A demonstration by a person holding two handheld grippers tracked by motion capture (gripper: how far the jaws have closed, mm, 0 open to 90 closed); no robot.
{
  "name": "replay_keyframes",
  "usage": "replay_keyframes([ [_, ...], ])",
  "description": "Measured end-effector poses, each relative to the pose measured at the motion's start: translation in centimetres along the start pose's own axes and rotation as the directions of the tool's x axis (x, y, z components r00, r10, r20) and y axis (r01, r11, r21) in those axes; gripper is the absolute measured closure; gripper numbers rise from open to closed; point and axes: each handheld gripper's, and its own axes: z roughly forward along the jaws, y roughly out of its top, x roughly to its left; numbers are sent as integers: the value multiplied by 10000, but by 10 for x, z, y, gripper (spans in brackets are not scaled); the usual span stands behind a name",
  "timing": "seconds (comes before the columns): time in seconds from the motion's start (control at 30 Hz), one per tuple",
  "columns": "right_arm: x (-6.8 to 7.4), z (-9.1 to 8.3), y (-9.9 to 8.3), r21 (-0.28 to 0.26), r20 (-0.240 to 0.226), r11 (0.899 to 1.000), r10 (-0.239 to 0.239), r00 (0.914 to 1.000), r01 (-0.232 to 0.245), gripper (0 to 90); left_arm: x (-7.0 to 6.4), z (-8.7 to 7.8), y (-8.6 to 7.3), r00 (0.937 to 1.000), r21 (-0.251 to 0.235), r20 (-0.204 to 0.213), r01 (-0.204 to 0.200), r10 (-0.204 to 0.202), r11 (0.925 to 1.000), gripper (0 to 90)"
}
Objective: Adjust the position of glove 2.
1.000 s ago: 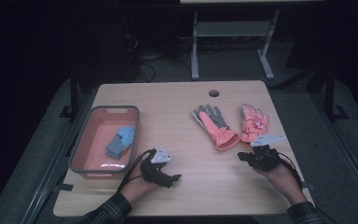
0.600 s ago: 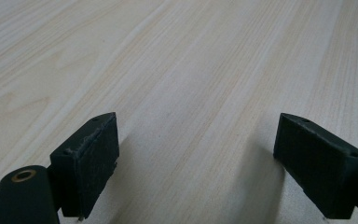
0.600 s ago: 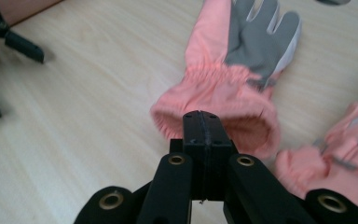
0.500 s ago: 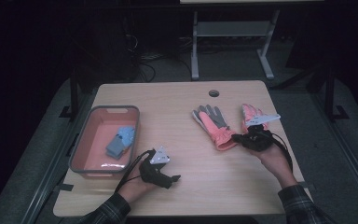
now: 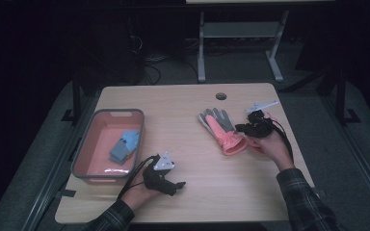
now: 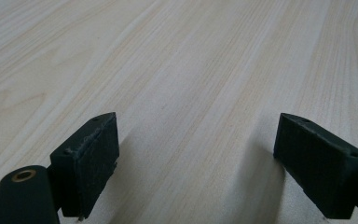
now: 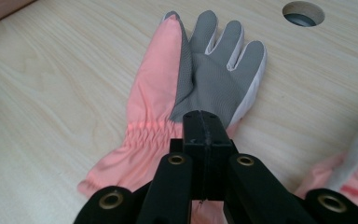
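Note:
A pink glove with a grey palm lies palm up at the middle right of the table, fingers pointing away. My right gripper is shut with nothing between its jaws, and hovers just over this glove's cuff. Part of a second pink glove lies beside it to the right, mostly covered by the right hand in the high view. My left gripper rests open near the front edge, with bare wood between its pads.
A pink tray with a grey rim stands at the left and holds blue and grey cloth items. A cable hole sits near the table's far edge. A metal stand is behind the table.
My right gripper has moved away from the front edge and leftward, crossing the right-hand glove to reach the cuff of the palm-up glove. The left gripper has stayed in place.

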Motion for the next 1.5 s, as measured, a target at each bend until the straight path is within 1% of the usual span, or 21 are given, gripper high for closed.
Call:
replay_keyframes([
  [0.13, -1, 13, 9, 218, -35, 9998, 8, 10000, -7, 899, 0, 0, 0, 10000, 48, -6, -62, 62, 10000, 132],
  [0.17, 0, 16, 10, 283, -60, 9996, 85, 9999, -83, 899, 1, -1, 0, 9999, 94, -13, -102, 102, 9999, 132],
  [0.27, 0, 23, 13, 369, -108, 9993, 85, 9999, -81, 899, 0, 0, 0, 10000, 2, 11, -3, 3, 10000, 131],
  [0.43, 0, 36, 16, 542, -197, 9985, 113, 9997, -102, 899, 0, 0, 0, 10000, 43, 0, -58, 58, 10000, 131],
  [0.53, 0, 44, 17, 645, -246, 9978, 170, 9996, -154, 899, 0, 0, 0, 10000, 49, 4, -56, 56, 10000, 131],
  [0.63, 2, 53, 15, 989, -218, 9951, 111, 9997, -89, 899, 0, 0, 0, 10000, 2, 14, 1, -1, 10000, 130],
  [0.73, 2, 56, 12, 940, -282, 9954, 224, 9994, -196, 900, 0, 0, 0, 10000, 4, 14, -5, 5, 10000, 131],
  [0.9, 6, 54, 6, 922, -406, 9957, 119, 9991, -81, 900, 0, 0, 0, 10000, 5, 14, -4, 4, 10000, 131],
  [1.0, 10, 51, 2, 902, -510, 9959, -56, 9987, 102, 900, 0, 0, 0, 10000, 6, 14, -7, 7, 10000, 131],
  [1.17, 20, 42, -7, 989, -653, 9940, -412, 9970, 476, 900, 0, 0, 0, 10000, 3, 15, 1, -1, 10000, 131],
  [1.2, 22, 41, -8, 990, -681, 9940, -408, 9968, 475, 900, 0, 0, 0, 10000, 6, 13, -2, 2, 10000, 131],
  [1.33, 31, 35, -16, 953, -912, 9931, -602, 9940, 689, 900, 0, 0, 0, 10000, 2, 14, 1, -1, 10000, 131],
  [1.5, 42, 26, -24, 1017, -1167, 9886, -989, 9882, 1110, 899, 0, 0, 0, 10000, 6, 14, -4, 4, 10000, 131],
])
